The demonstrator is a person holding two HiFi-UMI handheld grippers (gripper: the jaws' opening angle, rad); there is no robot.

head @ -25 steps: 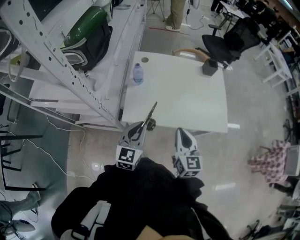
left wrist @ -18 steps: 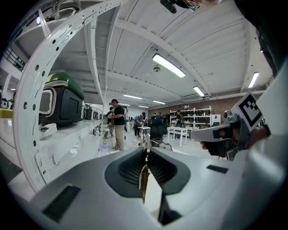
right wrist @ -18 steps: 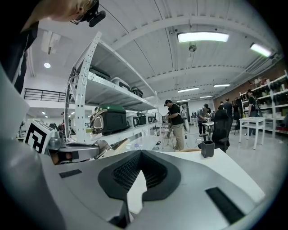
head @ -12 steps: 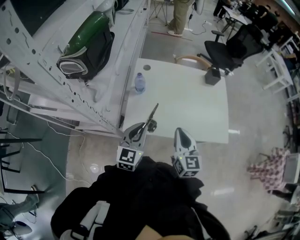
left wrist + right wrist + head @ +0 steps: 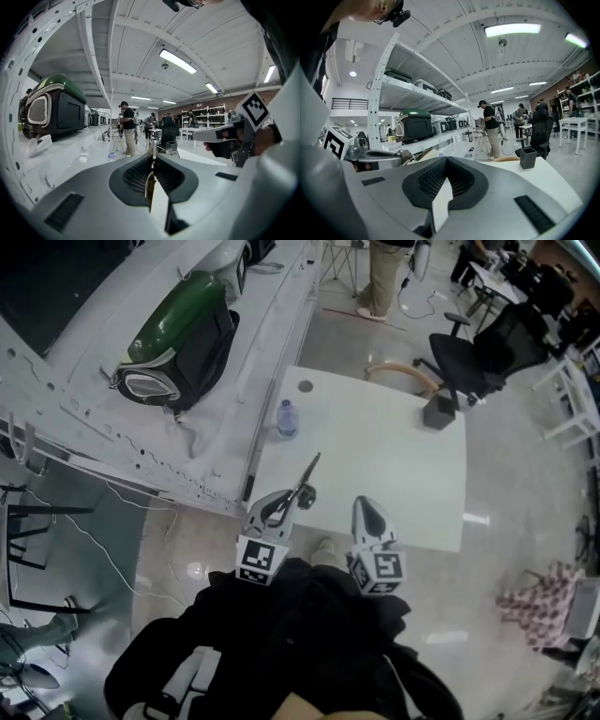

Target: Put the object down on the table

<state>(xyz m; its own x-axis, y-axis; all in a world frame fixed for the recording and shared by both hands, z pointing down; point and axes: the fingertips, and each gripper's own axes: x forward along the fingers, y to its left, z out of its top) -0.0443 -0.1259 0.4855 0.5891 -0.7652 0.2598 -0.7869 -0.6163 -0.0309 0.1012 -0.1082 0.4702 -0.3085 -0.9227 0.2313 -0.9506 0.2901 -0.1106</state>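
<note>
Left tool point(image 5: 281, 505) is clenched on a slim metal scissors-like object with a dark loop point(image 5: 307, 476), over the white rectangular worktop's point(image 5: 394, 465) near edge — let go here, it could slide off to the floor. Right tool point(image 5: 367, 510) is closed, empty.

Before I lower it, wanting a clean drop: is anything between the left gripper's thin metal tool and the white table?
Nothing visible does. The left gripper holds the thin metal tool above the white table's near left corner; the clear plastic bottle stands farther along the left edge, the dark square box at the far right.
</note>
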